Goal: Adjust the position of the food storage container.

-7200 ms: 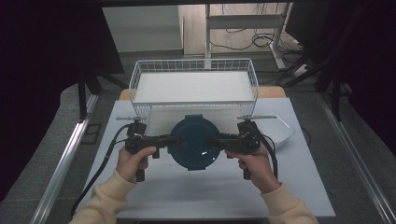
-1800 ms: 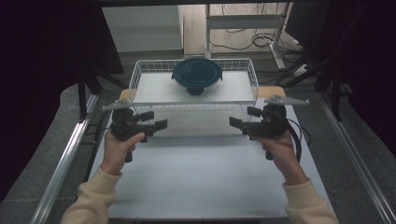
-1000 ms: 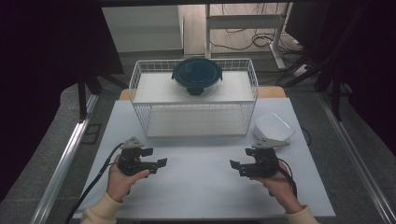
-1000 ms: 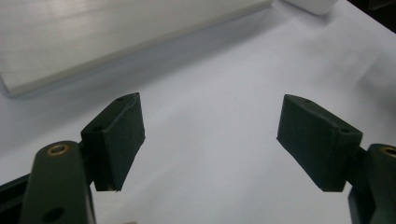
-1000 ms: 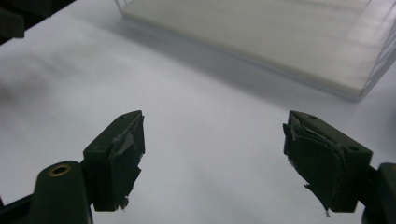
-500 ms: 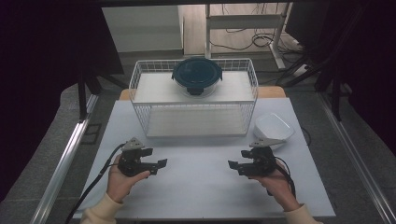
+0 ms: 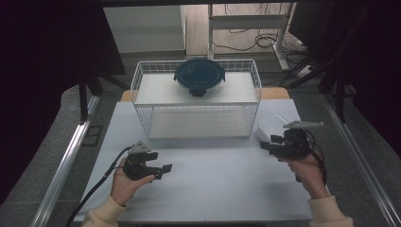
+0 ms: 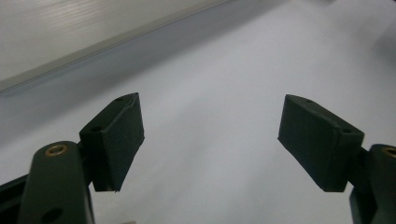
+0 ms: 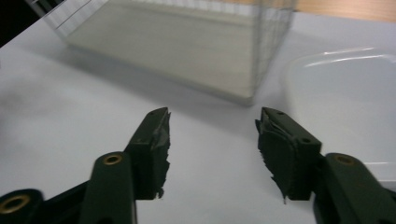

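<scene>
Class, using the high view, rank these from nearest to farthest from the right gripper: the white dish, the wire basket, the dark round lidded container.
From the right gripper:
1. White dish, just behind it at the table's right.
2. Wire basket, table centre, to its left.
3. Dark round lidded container, inside the basket at the back.

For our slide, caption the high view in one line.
Two open hand-held grippers, left and right, above a white table; a lidded round container sits atop a wire basket.
</scene>
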